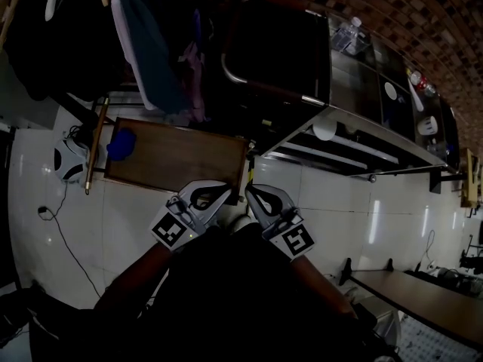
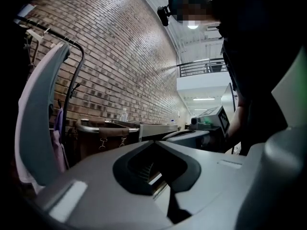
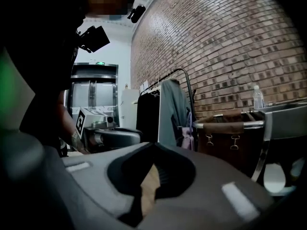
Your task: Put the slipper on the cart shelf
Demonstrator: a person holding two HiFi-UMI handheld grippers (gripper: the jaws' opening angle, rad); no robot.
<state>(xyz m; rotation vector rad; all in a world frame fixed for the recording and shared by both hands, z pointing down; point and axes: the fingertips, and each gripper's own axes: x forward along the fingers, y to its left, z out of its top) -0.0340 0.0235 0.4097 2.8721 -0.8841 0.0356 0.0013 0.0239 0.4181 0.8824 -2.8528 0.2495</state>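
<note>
Because your left claw (image 1: 224, 191) and right claw (image 1: 253, 194) are both closed and empty, pickup hasn't begun; next, open one over the blue object (image 1: 121, 143), perhaps the slipper.

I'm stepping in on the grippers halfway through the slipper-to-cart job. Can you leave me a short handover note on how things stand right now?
Left gripper: jaws together, nothing in them.
Right gripper: jaws together, empty.
Both are held side by side low in front of the person, short of the cart.
Slipper: none clearly in view. A white thing lies on the cart's shelf, but it is too dark to tell what it is.
Done: cannot confirm.
Left: check that white thing; if it is no slipper, find one and shelve it.
</note>
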